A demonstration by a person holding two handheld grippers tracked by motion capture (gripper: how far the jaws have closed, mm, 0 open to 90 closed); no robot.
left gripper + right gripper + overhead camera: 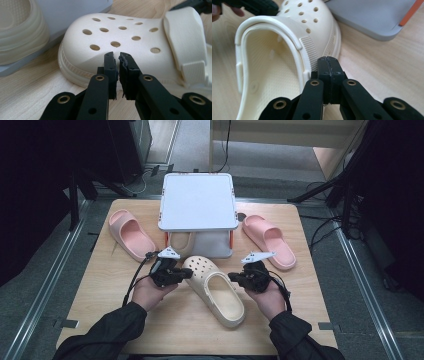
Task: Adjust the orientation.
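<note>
Two tongs flank a cream clog [214, 290] lying on the worktop [100, 305], its holed toe pointing away from the person and toward the grey stand.

Well to the left of the left tongs [186, 273], a pink slide [130, 234] lies near the worktop's far left corner. The left tongs sit just beside the clog's toe, on its left flank. In the left gripper view [117, 56] the two black jaws stand nearly together with only a thin slit between the worn pads; nothing is caught in that slit, and the tips point at the clog's holed upper [117, 40] without clearly touching it.

Beyond both tongs stands a grey stand [198, 202] with a flat white top, and a second cream shoe [181, 241] is tucked under it.

The right tongs [233, 276] lie just beside the clog's right side, near its opening. In the right gripper view [328, 60] the jaws are pressed fully together with nothing between them, tips right at the ribbed edge of the clog [308, 50]; whether they touch it I cannot tell.

Farther right and beyond the right tongs, another pink slide [270, 241] lies on the worktop.

No brand name, label or writing can be read on any shoe.
</note>
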